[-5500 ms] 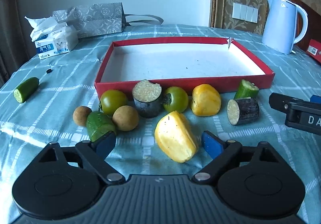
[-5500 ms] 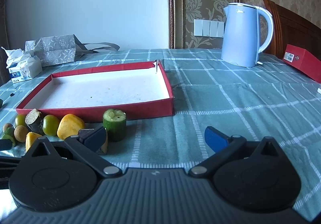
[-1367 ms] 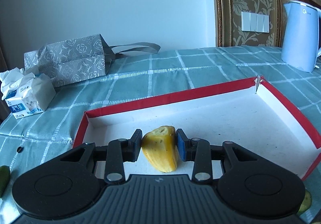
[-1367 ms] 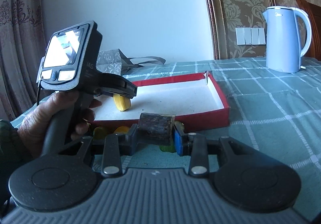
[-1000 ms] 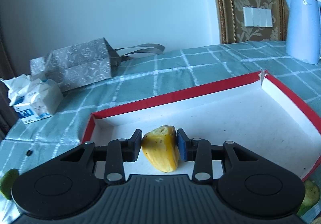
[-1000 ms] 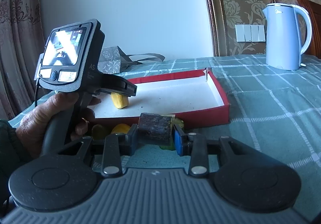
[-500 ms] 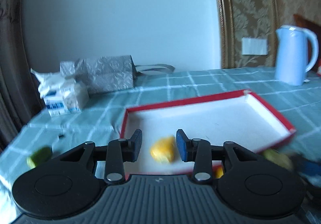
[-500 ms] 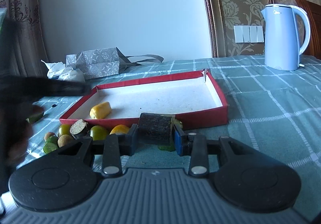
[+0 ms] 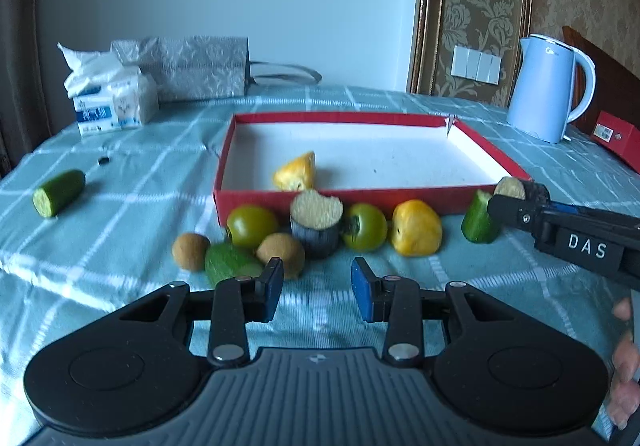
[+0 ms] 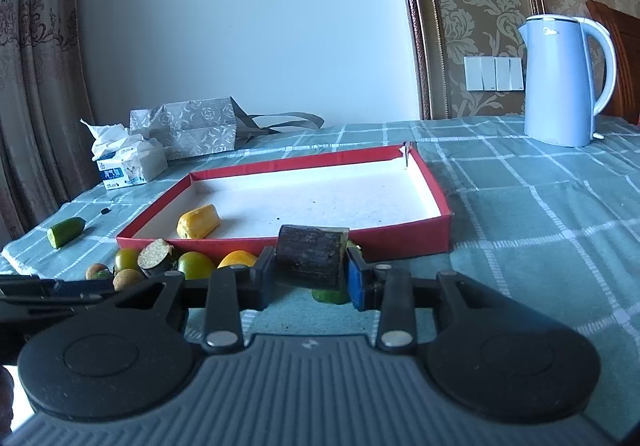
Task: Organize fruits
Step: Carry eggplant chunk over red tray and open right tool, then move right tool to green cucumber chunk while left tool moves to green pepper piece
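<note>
Yellow fruit wedge (image 9: 295,172) in red tray (image 9: 486,148), cut face pale

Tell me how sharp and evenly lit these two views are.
Left wrist view: sharp, sunlit streaks on the tablecloth, fisheye bending at the edges. Right wrist view: sharp too, the curtain and picture frame bowed, the gripper's near body in shade.

Free room: most of the red tray's (image 9: 416,201) white floor, apart from a yellow fruit piece (image 9: 295,171) near its left front corner. Bare desk (image 10: 540,206) right of the tray, up to the blue kettle (image 10: 560,82). Obstacles: a close row of fruit (image 9: 312,224) along the tray's front wall; gaps there look too narrow, seemingly. Lone cucumber piece (image 9: 59,192) far left.
</note>
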A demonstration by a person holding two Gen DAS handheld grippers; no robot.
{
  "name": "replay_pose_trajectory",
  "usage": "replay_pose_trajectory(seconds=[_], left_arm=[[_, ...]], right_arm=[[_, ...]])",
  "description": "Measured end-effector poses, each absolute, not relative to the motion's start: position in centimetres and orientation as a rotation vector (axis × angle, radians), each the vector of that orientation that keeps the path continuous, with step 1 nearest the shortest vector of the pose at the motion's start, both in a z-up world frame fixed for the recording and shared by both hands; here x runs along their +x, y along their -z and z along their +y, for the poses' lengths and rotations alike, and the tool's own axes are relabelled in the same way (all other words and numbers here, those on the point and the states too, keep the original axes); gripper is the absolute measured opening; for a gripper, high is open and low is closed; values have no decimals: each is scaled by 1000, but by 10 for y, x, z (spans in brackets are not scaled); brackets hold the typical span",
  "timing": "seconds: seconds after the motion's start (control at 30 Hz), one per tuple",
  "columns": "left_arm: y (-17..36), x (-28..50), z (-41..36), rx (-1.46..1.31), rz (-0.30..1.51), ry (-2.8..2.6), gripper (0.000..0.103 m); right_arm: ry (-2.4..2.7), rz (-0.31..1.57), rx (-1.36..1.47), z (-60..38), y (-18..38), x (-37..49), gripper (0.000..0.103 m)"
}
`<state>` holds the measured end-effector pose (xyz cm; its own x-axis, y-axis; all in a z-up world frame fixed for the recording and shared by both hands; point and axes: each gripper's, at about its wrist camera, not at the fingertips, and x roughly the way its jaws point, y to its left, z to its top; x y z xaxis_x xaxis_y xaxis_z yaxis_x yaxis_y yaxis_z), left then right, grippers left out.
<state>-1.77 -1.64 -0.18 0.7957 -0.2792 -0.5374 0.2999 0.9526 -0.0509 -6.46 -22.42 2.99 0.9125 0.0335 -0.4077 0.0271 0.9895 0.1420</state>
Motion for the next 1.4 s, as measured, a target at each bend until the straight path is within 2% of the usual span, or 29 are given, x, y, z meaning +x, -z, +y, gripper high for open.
replay_pose_trajectory(seconds=[0.4, 0.77, 1.13, 1.2, 1.27, 1.33, 1.4], left_arm=[[10, -23, -18, 52, 525, 344, 38], [11, -23, -12, 9, 517, 366, 39], [11, -24, -11, 0, 514, 368, 39], [11, -24, -11, 0, 513, 366, 39], [10, -24, -11, 0, 513, 363, 39], [10, -25, -11, 4, 509, 356, 39], [10, -26, -12, 9, 505, 352, 39]], right_arm=[[7, 411, 43, -221, -61, -21, 34], [44, 627, 104, -247, -37, 84, 34], [76, 694, 73, -250, -26, 112, 34], [84, 696, 80, -252, -25, 111, 38], [84, 683, 104, -256, -29, 107, 53], [80, 648, 141, -261, -40, 94, 62], [82, 609, 158, -265, -48, 75, 65]])
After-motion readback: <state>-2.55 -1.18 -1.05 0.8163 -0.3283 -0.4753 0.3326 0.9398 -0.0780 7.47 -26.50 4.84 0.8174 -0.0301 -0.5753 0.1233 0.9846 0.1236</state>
